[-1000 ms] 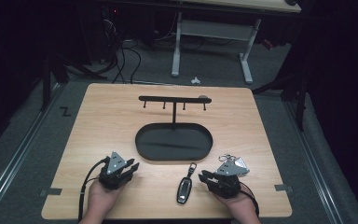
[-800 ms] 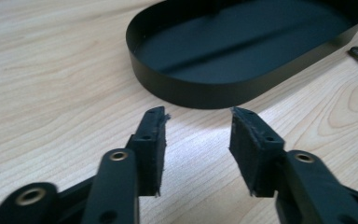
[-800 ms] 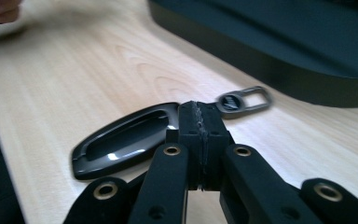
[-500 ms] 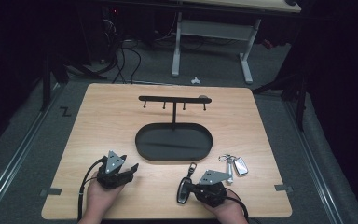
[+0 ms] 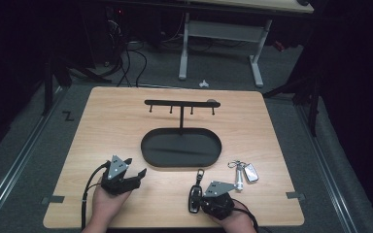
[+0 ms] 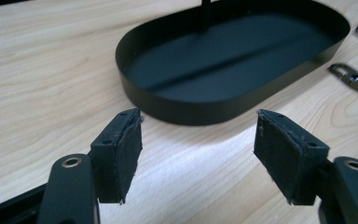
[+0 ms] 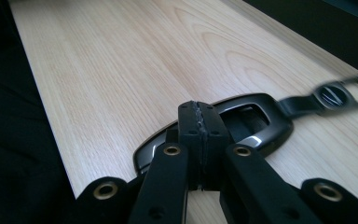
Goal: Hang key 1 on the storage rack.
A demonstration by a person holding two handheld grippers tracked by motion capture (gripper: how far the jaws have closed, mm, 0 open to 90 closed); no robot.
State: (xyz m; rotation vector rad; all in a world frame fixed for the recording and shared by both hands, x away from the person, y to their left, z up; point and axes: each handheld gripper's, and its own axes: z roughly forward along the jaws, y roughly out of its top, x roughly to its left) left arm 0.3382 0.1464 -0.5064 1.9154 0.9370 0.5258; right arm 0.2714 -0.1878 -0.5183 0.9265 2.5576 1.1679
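A black car key fob point(image 5: 194, 194) with a strap and clip lies near the table's front edge; in the right gripper view the fob point(image 7: 256, 119) sits just past my jaw tips. My right gripper point(image 5: 203, 200) point(image 7: 199, 109) is shut, its pads pressed flat together, and I see nothing between them. A silver bunch of keys point(image 5: 243, 171) lies to the right of it. My left gripper point(image 5: 135, 172) point(image 6: 198, 126) hovers low over bare wood in front of the black oval tray point(image 6: 191, 109). Its jaws have just been opening and hold nothing.
The oval tray point(image 5: 148, 153) is the base of a black hook rack point(image 5: 181, 103) in the middle of the wooden table point(image 5: 102, 126). The fob's strap clip point(image 6: 352, 78) lies right of the tray. Dark floor, cables and a desk frame lie beyond.
My right gripper has moved left and toward the table's front edge, from above the silver keys to the black fob. The left gripper's jaws have spread wider while that hand stayed put.
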